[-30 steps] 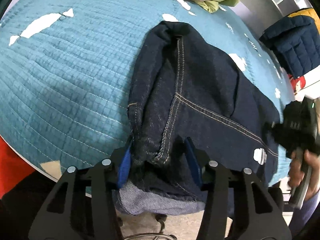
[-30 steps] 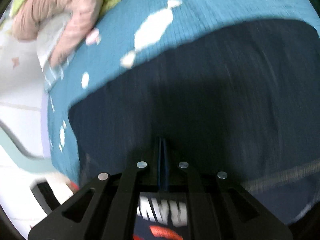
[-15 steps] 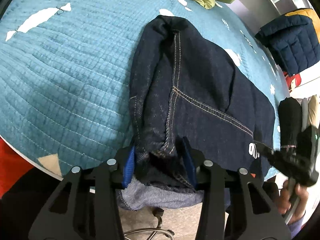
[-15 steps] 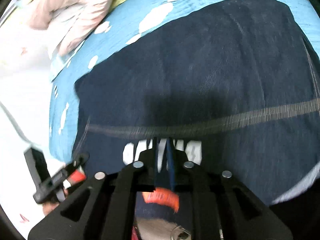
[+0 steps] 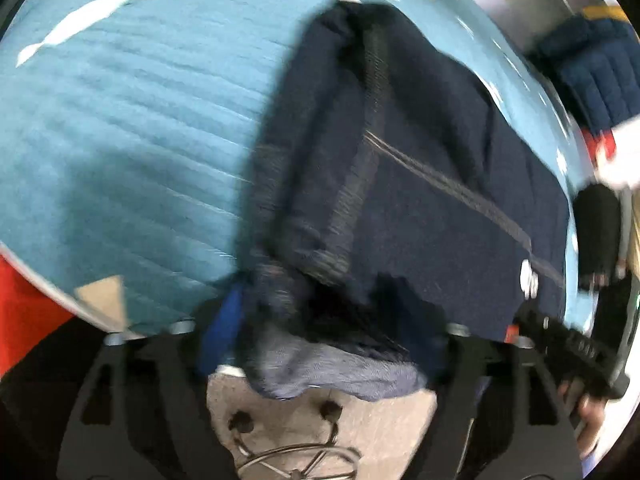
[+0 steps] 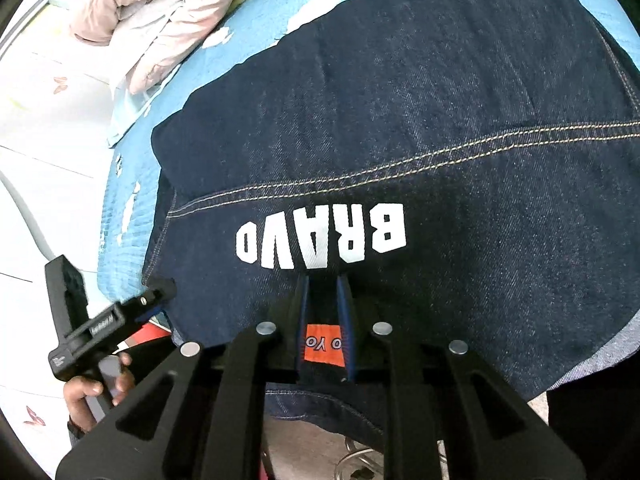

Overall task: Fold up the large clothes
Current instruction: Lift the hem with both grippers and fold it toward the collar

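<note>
Denim fills the left wrist view: the dark jacket [image 5: 420, 168] lies across the teal quilted bed [image 5: 120, 128], its near hem bunched and hanging over the mattress edge above the floor. The left gripper [image 5: 320, 320] has its fingers [image 5: 224, 320] set wide around that thick bunch of cloth; the blur makes it hard to tell whether they actually clamp it or merely bracket it. At the right edge of this view the right gripper [image 5: 568, 344] shows as a black bar beside the hem, and a folded navy padded garment [image 5: 592, 68] sits beyond the bed. In the right wrist view the jacket [image 6: 440, 120] is sharp, with white BRAVO lettering [image 6: 320, 240] and pale double stitching, spread flat on the bed [image 6: 256, 28] near a pink quilt [image 6: 152, 20]. The right gripper [image 6: 323, 320] has its fingers [image 6: 301, 320] drawn close, pinching the hem fold with an orange label [image 6: 322, 346] between them. The left gripper [image 6: 120, 320] reaches the hem's other corner, probably so both corners can lift together for an even fold.
</note>
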Available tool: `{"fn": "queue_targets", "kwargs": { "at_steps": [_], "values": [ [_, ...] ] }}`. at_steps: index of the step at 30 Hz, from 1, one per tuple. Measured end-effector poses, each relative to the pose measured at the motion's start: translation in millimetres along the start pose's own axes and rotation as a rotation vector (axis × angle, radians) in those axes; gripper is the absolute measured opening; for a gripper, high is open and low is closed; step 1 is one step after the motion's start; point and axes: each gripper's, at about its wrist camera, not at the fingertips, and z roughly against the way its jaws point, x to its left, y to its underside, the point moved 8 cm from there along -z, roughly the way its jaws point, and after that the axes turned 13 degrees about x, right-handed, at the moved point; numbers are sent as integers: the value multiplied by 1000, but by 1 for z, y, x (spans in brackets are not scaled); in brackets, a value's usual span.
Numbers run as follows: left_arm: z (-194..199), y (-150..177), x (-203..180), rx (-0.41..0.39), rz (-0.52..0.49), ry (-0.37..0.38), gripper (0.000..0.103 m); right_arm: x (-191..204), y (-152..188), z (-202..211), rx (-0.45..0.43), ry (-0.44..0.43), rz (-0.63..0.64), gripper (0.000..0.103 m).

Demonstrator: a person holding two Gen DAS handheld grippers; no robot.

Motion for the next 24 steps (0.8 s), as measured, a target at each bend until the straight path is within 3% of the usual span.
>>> {"fn": "queue_targets", "kwargs": {
  "at_steps": [2,4,6,8,13,17,19,24],
  "values": [
    [3,0,-3,-12,2,-27,72,-4,1,3,-6,-8,4,14],
    [9,0,-3,-28,27,4,46,-2,2,4,-11,-3,18,17],
    [18,2,-9,-58,-5,12,33,1,6,5,-18,-5,34,22],
    [29,3,-16,-88,-36,5,29,4,7,7,-45,12,45,27],
    [66,2,-46,-163,-92,77,23,24,23,12,-126,101,151,48],
    [77,2,-71,-160,-117,130,22,66,43,19,-235,177,340,56],
    [81,-4,-77,-149,-126,139,22,89,53,19,-280,188,429,66],
    [78,-13,-83,-116,-137,133,22,129,61,-9,-288,189,540,70]
  ]
}}
